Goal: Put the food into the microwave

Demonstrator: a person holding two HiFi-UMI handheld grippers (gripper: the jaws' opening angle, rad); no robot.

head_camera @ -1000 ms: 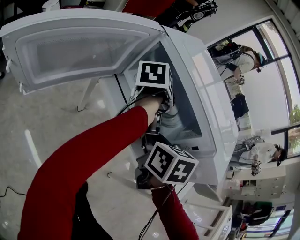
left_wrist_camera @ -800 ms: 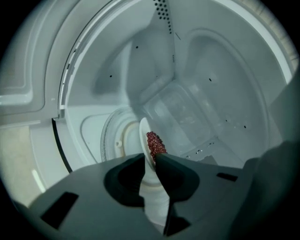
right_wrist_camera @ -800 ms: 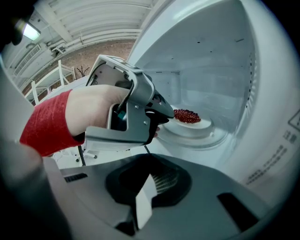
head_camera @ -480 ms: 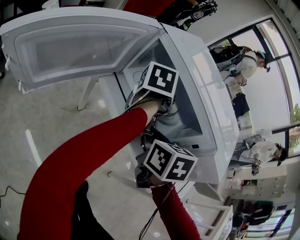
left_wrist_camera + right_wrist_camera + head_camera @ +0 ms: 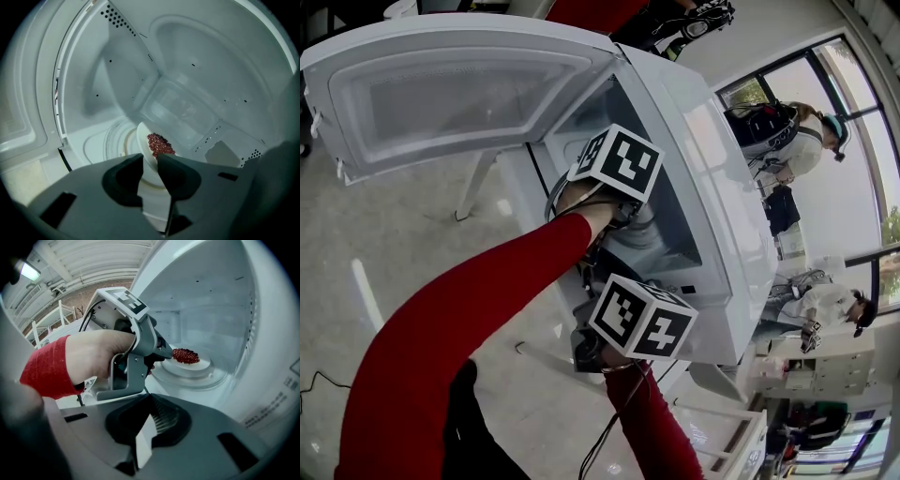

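A white plate (image 5: 144, 152) with a heap of small red food (image 5: 160, 144) lies on the glass turntable (image 5: 115, 140) inside the white microwave (image 5: 712, 197). My left gripper (image 5: 150, 161) reaches into the cavity. Its jaws are opening, with the plate's near rim between them and a gap showing beside the rim. In the right gripper view the plate (image 5: 190, 364) rests flat on the turntable, and the left gripper (image 5: 161, 355) sits at its edge. My right gripper (image 5: 150, 398) hangs in front of the opening, shut on nothing.
The microwave door (image 5: 459, 94) stands swung open to the left. The cavity's walls close in around the left gripper. The microwave sits on a stand over a pale floor (image 5: 356, 281). People (image 5: 787, 131) stand by the windows at the right.
My left gripper has rolled about its own axis inside the microwave; its marker cube now shows a different tilt. The right gripper has kept still.
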